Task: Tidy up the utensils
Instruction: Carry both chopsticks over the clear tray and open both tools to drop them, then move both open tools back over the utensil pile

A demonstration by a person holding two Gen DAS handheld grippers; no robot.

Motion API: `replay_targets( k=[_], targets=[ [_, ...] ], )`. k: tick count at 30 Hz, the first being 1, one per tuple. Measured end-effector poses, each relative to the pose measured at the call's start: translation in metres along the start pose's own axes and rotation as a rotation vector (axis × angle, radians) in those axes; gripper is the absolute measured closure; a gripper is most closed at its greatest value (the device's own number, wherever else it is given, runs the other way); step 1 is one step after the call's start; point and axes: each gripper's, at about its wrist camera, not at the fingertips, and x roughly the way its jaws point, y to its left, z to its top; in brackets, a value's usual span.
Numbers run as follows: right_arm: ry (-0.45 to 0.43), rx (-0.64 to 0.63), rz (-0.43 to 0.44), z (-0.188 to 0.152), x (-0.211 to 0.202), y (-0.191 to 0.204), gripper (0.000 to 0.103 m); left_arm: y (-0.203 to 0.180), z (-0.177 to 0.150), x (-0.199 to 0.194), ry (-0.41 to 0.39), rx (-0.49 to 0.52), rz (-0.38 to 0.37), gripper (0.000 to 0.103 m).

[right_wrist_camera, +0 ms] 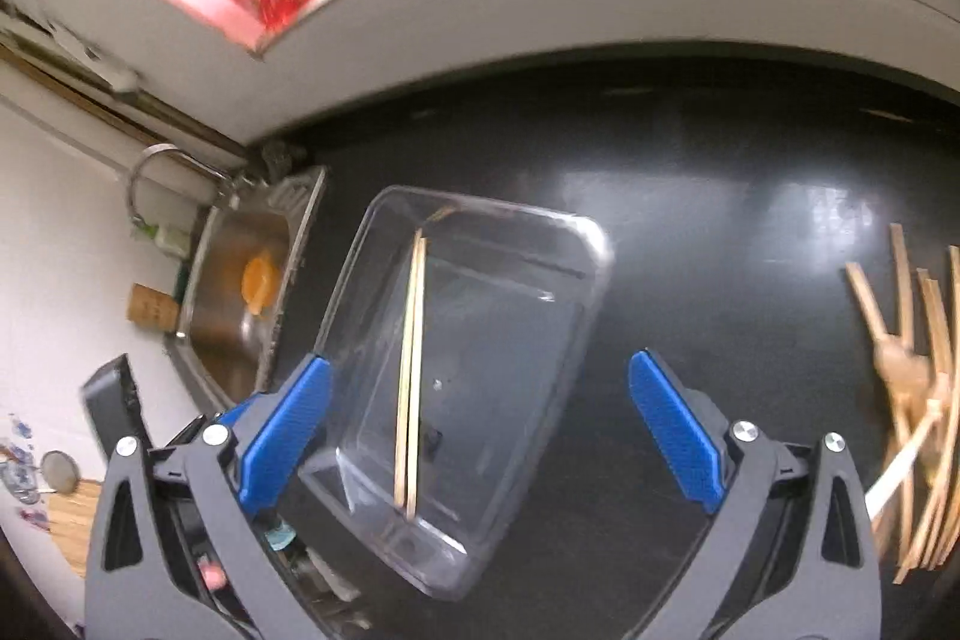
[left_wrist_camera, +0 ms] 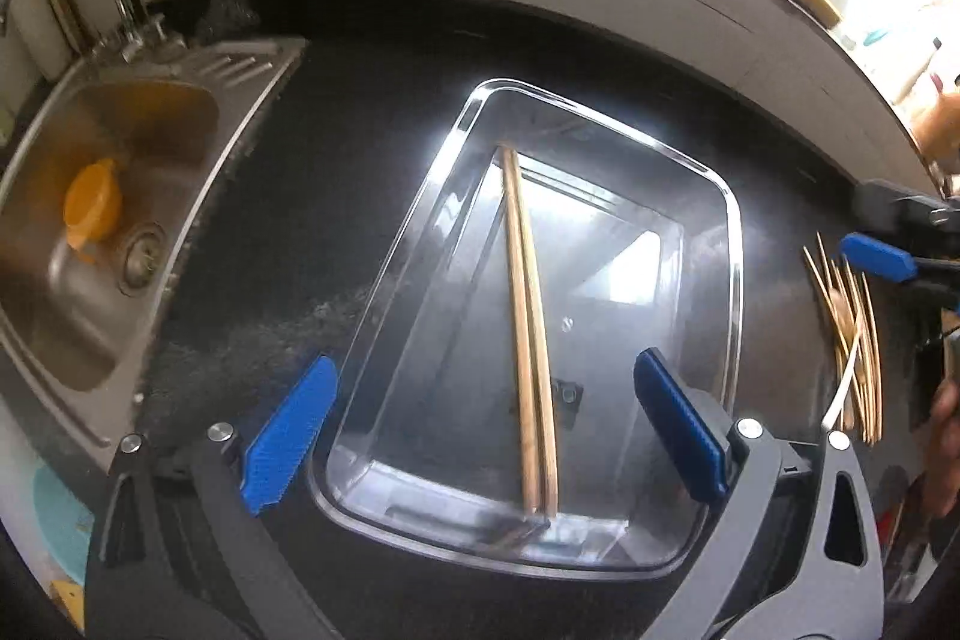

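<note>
Chopsticks (right_wrist_camera: 918,400) lie in a loose heap with a wooden spoon near the right edge of the tabletop (right_wrist_camera: 690,172), their long axes running roughly front to back. One pair (left_wrist_camera: 531,334) already rests lengthwise in the clear tray (left_wrist_camera: 735,244). The right tool (right_wrist_camera: 480,436) is spread and empty, and the heap lies just off to its right, so it looks the nearer one. The left tool (left_wrist_camera: 486,430), also spread and empty, hovers over the tray, well apart from the heap.
</note>
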Motion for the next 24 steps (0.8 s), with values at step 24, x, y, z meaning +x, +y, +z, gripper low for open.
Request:
replay_targets(
  k=[24],
  targets=[
    [-0.067,0.070,-0.361,-0.153,-0.186,-0.313,0.007,-0.335,-0.090,0.050,-0.066,0.583,-0.090,0.006]
  ],
)
